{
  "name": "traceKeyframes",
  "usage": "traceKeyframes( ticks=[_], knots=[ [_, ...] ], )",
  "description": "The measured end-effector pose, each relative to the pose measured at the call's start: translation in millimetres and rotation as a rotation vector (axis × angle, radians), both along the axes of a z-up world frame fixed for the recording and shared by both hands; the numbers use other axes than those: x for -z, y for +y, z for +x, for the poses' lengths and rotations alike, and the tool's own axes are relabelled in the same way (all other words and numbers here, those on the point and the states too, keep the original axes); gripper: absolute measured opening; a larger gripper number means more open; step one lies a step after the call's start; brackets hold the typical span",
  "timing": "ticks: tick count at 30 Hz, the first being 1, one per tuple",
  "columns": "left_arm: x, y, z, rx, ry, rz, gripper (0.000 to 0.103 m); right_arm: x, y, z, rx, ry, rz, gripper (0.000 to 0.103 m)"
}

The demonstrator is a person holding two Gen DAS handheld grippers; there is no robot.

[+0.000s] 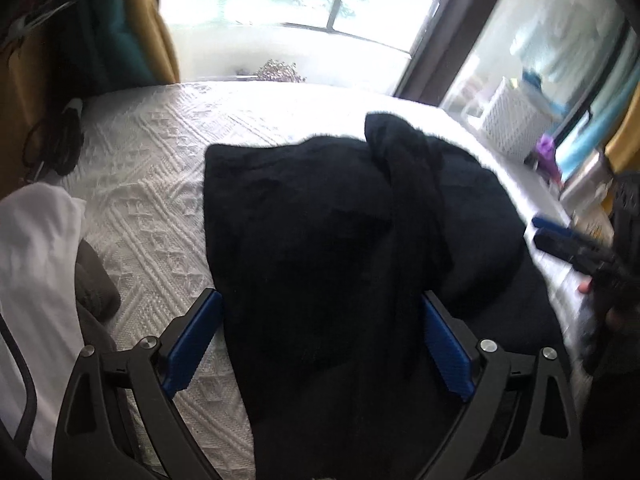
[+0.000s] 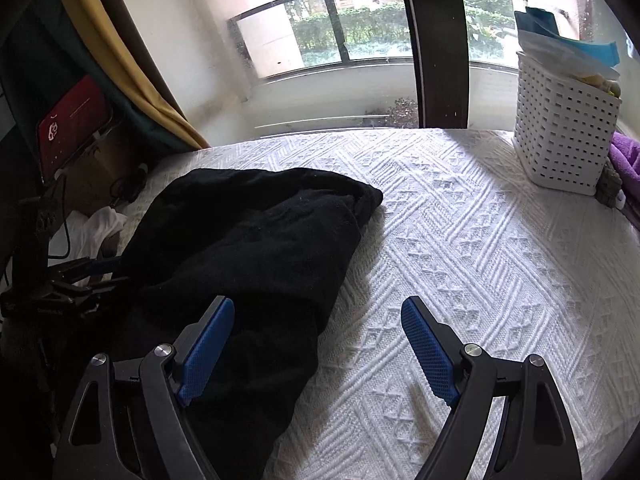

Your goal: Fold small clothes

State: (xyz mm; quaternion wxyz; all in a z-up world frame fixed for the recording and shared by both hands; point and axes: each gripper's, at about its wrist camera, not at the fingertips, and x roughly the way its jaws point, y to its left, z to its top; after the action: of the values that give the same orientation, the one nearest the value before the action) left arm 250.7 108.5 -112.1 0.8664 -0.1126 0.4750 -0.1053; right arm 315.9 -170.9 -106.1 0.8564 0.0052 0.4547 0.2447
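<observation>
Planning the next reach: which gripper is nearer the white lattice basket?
Right. The right gripper hangs open over the bedspread at the black garment's edge, the white lattice basket ahead to its right. The left gripper straddles the garment, farther from it.

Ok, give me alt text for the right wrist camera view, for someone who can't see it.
The open right gripper hovers over the near right edge of a crumpled black garment lying on a white textured bedspread. The left gripper sits at the garment's left side. A white perforated basket stands at far right, before a large window.
</observation>
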Motion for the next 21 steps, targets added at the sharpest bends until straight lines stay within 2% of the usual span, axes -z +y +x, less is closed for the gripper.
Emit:
traceKeyframes(
  ticks=[5,8,9,12,16,19,21],
  knots=[
    [6.8,12.4,6.3,-0.056,0.007,-0.066,0.096,3.6,0.3,5.8,0.001,0.006,0.006,0.087],
    [6.9,2.3,3.8,-0.03,-0.008,0.0,0.096,5.4,2.3,9.6,0.0,0.009,0.01,0.087],
    [7.0,0.5,4.4,-0.033,-0.006,-0.002,0.096,5.9,3.6,10.4,-0.002,0.01,0.012,0.087],
    [5.8,-1.6,6.4,-0.021,0.006,-0.062,0.096,7.9,9.2,11.8,-0.014,0.011,0.018,0.087],
    [6.7,-19.1,12.0,0.058,0.031,-0.143,0.096,12.3,16.7,11.8,-0.035,0.015,0.027,0.087],
    [6.3,-39.1,16.5,0.096,0.021,-0.048,0.096,16.3,20.1,12.8,-0.048,0.022,0.034,0.087],
    [5.6,-42.4,16.3,0.112,0.013,-0.041,0.096,20.1,21.4,12.9,-0.059,0.032,0.041,0.087]
  ],
)
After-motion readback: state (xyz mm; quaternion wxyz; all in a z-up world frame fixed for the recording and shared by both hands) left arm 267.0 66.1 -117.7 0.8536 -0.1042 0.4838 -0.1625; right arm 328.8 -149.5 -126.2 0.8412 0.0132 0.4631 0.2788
